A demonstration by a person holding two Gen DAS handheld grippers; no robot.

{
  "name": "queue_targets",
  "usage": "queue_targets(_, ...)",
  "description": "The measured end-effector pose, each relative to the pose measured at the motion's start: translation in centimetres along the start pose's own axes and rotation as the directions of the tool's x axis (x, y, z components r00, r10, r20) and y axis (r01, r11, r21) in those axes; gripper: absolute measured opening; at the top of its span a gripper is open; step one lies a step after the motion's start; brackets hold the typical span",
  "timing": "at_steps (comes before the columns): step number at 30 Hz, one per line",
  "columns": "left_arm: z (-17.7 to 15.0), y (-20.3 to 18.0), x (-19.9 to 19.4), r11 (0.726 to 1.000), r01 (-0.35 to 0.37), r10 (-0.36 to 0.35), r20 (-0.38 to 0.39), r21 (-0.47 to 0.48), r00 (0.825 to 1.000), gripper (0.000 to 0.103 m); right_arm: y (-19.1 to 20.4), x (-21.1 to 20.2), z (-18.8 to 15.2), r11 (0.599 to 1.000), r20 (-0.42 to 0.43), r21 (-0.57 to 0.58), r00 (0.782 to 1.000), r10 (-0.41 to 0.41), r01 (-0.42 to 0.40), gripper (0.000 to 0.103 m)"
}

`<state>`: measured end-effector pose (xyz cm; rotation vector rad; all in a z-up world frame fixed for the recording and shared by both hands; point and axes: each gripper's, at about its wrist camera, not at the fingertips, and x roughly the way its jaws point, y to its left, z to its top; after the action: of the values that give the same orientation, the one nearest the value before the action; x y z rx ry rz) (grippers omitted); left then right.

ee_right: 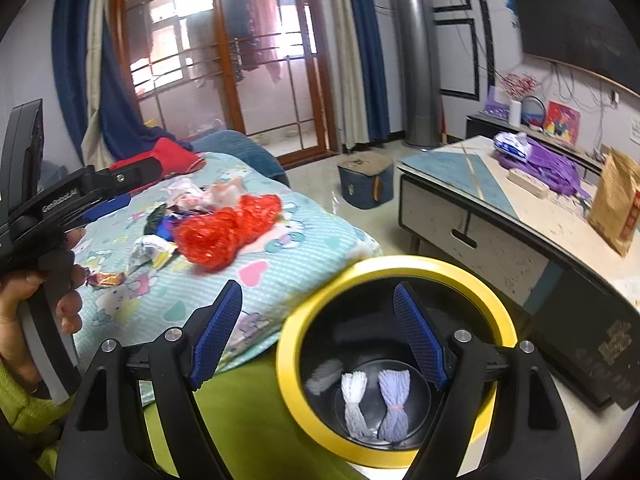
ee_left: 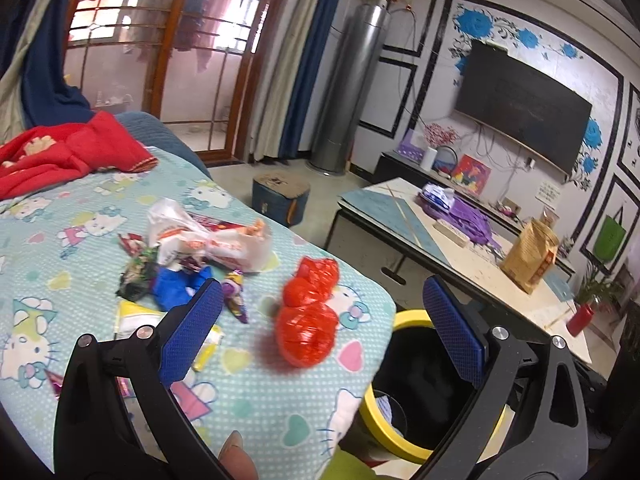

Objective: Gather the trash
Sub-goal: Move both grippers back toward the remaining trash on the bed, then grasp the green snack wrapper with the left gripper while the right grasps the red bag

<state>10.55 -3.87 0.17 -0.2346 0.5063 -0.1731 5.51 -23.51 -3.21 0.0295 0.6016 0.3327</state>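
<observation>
A crumpled red plastic bag (ee_left: 308,312) lies on the Hello Kitty sheet (ee_left: 80,208), near its right edge; it also shows in the right wrist view (ee_right: 224,228). Behind it lie a white bag (ee_left: 208,240), a blue scrap (ee_left: 172,288) and several candy wrappers (ee_left: 236,300). A black bin with a yellow rim (ee_right: 392,268) stands beside the sheet and holds two yarn bundles (ee_right: 376,400). My left gripper (ee_left: 324,332) is open and empty, just before the red bag. My right gripper (ee_right: 316,332) is open and empty above the bin's near rim.
A red garment (ee_left: 60,152) lies at the far end of the sheet. A coffee table (ee_left: 420,240) with a brown paper bag (ee_left: 528,256) and purple bag (ee_left: 468,220) stands right of the bin. A blue stool (ee_left: 280,196) sits on the floor beyond.
</observation>
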Motion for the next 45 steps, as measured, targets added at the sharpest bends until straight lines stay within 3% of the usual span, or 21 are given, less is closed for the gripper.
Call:
queue_targets(11,0.7,4.3,-1.6,0.994,-0.077,0.08,0.03,-0.084,0.996,0.092,4.0,2.4,2.0,0.996,-0.003,-0.048,0.997,0.071,-0.071,0.076)
queue_targets(30,0.5,12.5,-2.5,0.962,-0.206,0.201,-0.048,-0.18,0.978,0.092,9.6,7.3,3.2,0.983,-0.056,-0.117,0.989,0.138,-0.143,0.076)
queue_targets(38,0.7,13.9,-0.5,0.968,-0.219,0.205,-0.119,-0.124,0.972,0.091,10.4,10.6,3.7,0.984,-0.074,-0.115,0.989,0.129,-0.137,0.076)
queue_targets(45,0.6,12.9,2.7,0.977,-0.205,0.193,-0.173,-0.054,0.966,0.082,10.1,14.1,3.8,0.991,-0.112,-0.057,0.987,0.111,-0.118,0.075)
